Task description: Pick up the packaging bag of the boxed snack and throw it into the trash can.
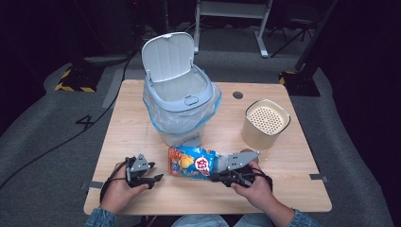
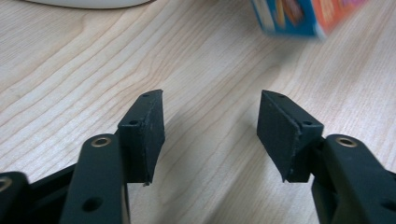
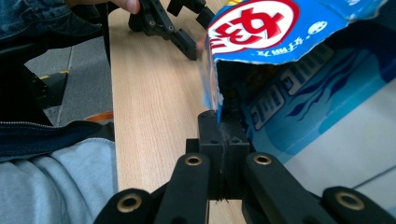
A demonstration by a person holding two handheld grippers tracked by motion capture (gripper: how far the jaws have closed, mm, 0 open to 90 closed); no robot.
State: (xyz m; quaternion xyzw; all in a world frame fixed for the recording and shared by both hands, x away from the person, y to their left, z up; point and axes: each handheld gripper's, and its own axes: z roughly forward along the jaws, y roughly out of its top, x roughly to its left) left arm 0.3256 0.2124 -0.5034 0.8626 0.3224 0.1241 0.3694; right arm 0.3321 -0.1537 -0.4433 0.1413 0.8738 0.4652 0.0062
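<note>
The left tongs (image 1: 153,172) lie low over the surface, held in the left hand (image 1: 118,187), pointing right; their jaws stand apart with nothing between them. The right tongs (image 1: 218,169), gripped by the right hand (image 1: 250,184), point left, their jaws pressed together on a thin edge. Both forearms come in from the bottom edge in denim sleeves.

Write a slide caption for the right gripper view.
Right tool shut on the edge of a blue snack bag above the wooden table.
</note>
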